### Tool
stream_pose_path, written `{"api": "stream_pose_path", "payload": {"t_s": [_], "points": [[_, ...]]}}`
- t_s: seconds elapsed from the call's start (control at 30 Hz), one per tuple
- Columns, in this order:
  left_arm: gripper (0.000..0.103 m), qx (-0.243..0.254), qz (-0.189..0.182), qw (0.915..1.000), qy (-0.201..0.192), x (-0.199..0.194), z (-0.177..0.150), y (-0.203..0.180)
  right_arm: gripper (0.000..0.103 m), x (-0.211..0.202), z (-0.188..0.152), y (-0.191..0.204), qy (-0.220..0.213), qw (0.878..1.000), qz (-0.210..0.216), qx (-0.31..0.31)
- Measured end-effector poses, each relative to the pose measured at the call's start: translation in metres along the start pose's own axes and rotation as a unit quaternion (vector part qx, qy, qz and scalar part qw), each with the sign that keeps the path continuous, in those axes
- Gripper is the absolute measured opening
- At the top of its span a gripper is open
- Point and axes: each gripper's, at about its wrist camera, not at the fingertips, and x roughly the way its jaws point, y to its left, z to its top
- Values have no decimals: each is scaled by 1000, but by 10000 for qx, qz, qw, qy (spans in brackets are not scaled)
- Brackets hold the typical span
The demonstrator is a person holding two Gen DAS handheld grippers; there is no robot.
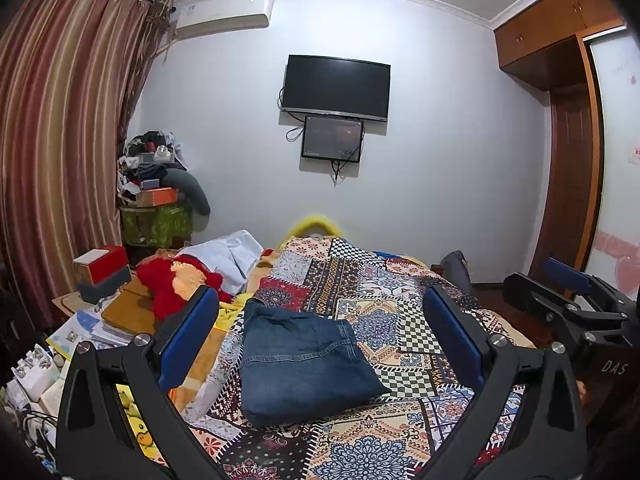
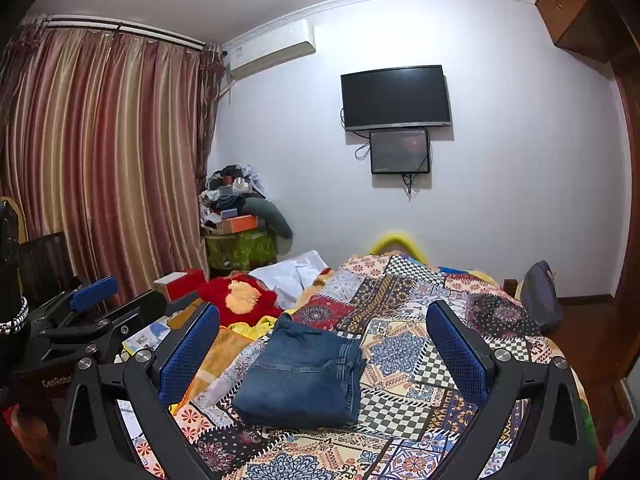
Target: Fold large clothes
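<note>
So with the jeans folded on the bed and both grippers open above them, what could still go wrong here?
1. The folded jeans form a thick, loose bundle; the layered edges at one side could spring open if nudged.
2. The left gripper and right gripper hold nothing, so a careless descent could snag the patchwork bedspread and drag the jeans.
3. The red plush toy and clutter nearby leave little room on that side.

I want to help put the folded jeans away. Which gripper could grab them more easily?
Probably either; the left, slightly. Both the left gripper and the right gripper are open and empty, with the folded jeans between their fingers. In the left view the jeans look a bit nearer.
</note>
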Motion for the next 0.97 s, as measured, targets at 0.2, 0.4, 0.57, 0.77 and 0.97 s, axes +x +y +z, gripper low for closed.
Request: {"api": "stream_pose_path", "payload": {"t_s": [0.2, 0.4, 0.57, 0.77, 0.97], "points": [[103, -26, -43, 10000, 11, 0, 0, 0, 103, 0, 0, -1, -7, 10000, 17, 3], [103, -17, -153, 9998, 107, 2, 0, 0, 103, 0, 0, -2, -12, 10000, 20, 22], [103, -20, -209, 9997, 131, 3, -1, -1, 103, 2, 2, -1, 3, 10000, -25, 33], [103, -14, -247, 9996, 155, 4, -1, -3, 103, 5, 1, -1, 44, 9999, -82, 73], [103, -3, -280, 9994, 186, 6, -3, -2, 103, 8, 1, 0, 88, 9998, -98, 117]]}}
